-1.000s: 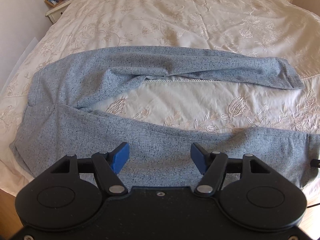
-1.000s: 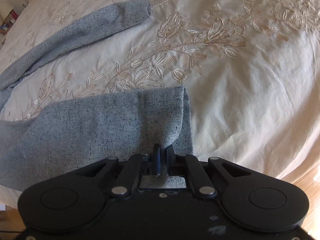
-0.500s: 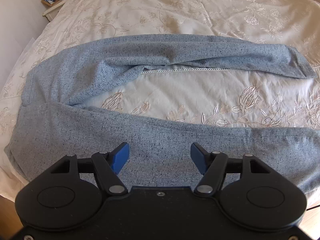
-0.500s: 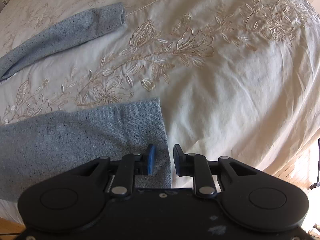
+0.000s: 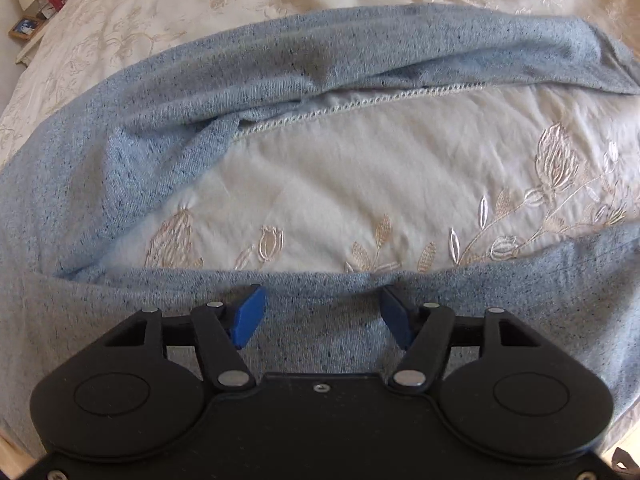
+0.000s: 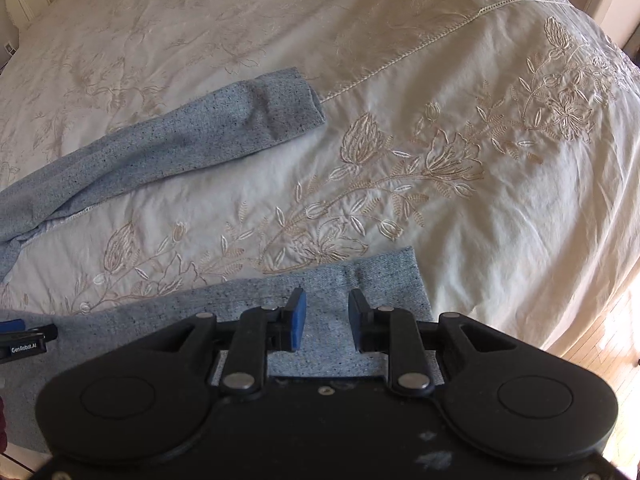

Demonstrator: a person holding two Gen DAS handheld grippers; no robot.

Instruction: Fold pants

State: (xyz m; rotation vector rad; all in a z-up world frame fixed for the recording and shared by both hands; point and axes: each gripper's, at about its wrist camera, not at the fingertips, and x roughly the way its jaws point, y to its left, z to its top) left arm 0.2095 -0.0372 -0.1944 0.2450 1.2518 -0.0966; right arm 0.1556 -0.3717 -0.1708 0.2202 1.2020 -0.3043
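Two grippers hang over the near leg (image 6: 168, 320) of the pants (image 5: 168, 92) spread on the bed (image 6: 500, 200): left gripper (image 5: 322, 314) wide, right gripper (image 6: 325, 318) just opened, empty above the hem; a shallow pinch would likely drag only one layer toward the far leg (image 6: 224, 124).

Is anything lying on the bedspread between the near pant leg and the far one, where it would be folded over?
Nothing visible. Between the near leg and the far leg there is only bare embroidered bedspread.
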